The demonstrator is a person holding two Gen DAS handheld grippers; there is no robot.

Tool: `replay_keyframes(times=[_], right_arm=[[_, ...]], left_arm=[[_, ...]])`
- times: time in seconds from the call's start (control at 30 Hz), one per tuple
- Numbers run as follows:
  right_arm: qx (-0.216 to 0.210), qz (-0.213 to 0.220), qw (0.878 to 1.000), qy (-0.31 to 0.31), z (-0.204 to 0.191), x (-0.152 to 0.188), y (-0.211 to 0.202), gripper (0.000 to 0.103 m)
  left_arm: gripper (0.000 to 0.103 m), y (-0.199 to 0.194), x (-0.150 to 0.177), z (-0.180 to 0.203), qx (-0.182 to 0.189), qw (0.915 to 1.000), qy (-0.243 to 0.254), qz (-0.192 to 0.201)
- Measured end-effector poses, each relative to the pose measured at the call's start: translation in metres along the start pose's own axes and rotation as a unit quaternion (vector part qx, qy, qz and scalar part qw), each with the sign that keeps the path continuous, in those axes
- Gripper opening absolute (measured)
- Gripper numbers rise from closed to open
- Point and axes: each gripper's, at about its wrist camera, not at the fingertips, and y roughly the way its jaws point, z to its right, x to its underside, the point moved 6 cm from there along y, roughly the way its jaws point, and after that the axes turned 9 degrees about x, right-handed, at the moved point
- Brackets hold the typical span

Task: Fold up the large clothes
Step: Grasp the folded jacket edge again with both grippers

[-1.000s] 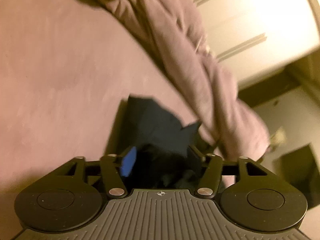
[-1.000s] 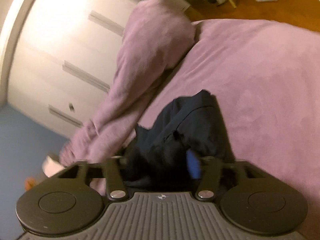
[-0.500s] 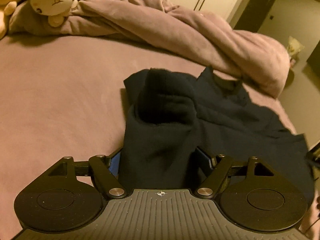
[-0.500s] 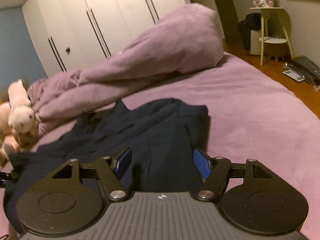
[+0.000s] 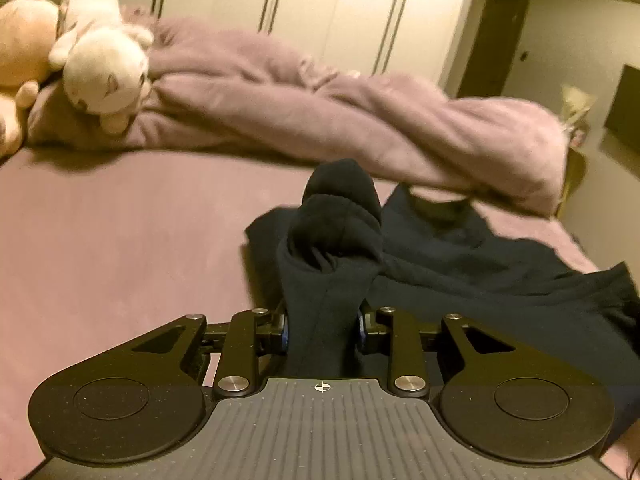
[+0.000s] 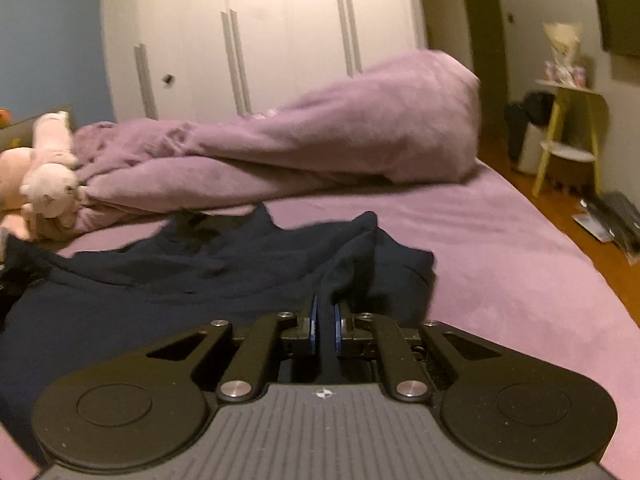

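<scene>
1. My left gripper (image 5: 323, 326) is clenched on a thick bunch of the sweater (image 5: 460, 264); I judge this holds one edge for spreading.
2. My right gripper (image 6: 324, 330) pinches a thin fold of it, jaws nearly together.
3. The sweater, dark navy, lies crumpled on the bed (image 6: 500, 248), just in front of the duvet (image 6: 320, 136).

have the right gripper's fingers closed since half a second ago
Yes. The right gripper has shut on the dark sweatshirt; its blue pads, set wide apart before, now pinch a fold, judged against the gripper's own black body.
</scene>
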Motion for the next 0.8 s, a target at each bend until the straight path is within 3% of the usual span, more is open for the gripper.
replay_keyframes(times=[0.07,0.1,0.23,0.3,0.37,0.43,0.47,0.6,0.8], right_arm=[[0.004,-0.01,1.0,-0.014,-0.002,0.002,0.004,0.008],[0.01,-0.016,1.0,-0.02,-0.001,0.004,0.008,0.009],[0.028,-0.05,0.998,0.011,0.007,0.008,0.028,0.018],[0.03,-0.05,0.998,0.019,0.007,0.009,0.03,0.019],[0.035,-0.051,0.998,0.006,0.003,0.011,0.031,0.019],[0.052,-0.047,0.997,-0.014,-0.003,0.011,0.029,0.008],[0.06,-0.042,0.997,-0.022,-0.005,0.009,0.027,0.007],[0.075,0.008,0.997,-0.037,-0.012,-0.015,-0.001,0.006],[0.084,0.08,0.993,-0.001,-0.012,-0.085,-0.009,0.006]], left_arm=[[0.037,-0.002,0.001,0.006,0.027,0.9996,0.013,0.0],[0.045,0.002,0.001,0.007,0.031,0.9994,0.013,-0.01],[0.057,0.016,0.004,0.006,0.039,0.9984,-0.006,-0.04],[0.065,0.02,0.004,0.012,0.038,0.9981,0.012,-0.046],[0.058,0.027,0.007,0.016,0.023,0.9975,0.035,-0.056],[0.027,0.031,0.009,0.013,-0.006,0.997,0.043,-0.064],[0.016,0.03,0.008,0.011,-0.017,0.997,0.042,-0.064],[0.015,0.005,-0.016,0.012,0.017,0.9991,0.027,-0.028],[0.015,-0.003,-0.098,0.033,0.0,0.9967,0.069,0.043]])
